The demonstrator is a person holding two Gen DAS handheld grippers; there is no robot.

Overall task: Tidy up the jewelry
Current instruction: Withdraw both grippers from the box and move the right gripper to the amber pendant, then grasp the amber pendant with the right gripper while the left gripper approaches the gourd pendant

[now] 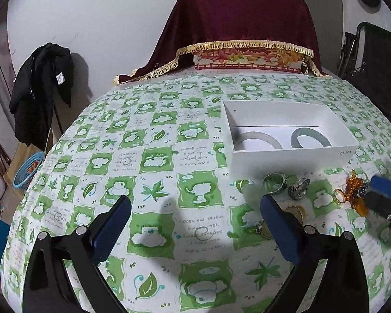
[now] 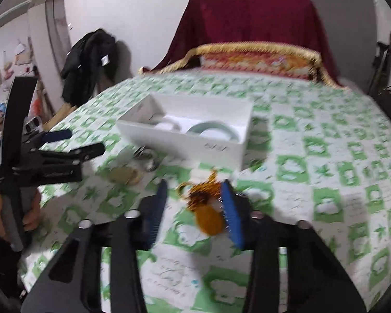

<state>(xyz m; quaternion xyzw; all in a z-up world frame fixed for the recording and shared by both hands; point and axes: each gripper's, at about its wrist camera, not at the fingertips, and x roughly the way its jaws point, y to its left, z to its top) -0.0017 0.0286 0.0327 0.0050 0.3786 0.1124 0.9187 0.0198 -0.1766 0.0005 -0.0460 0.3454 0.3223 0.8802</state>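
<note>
The right tongs (image 2: 195, 208) stood spread around an amber pendant (image 2: 204, 208) lying on the counter (image 2: 325, 156) before the white box (image 2: 185, 140); light, dangly, probably brittle, best pinched across its body. The left tongs (image 1: 195, 224) hung spread, empty.

Two bangles (image 1: 310, 137) lay inside the box (image 1: 292, 160); rings (image 1: 286, 182) and a pendant (image 1: 354, 193) sat before it on the counter (image 1: 169, 156).

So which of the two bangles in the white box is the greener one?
The bangle on the right, at the end of the white box with the printed logo. It is grey-green, while the left bangle is pale, almost white.
</note>
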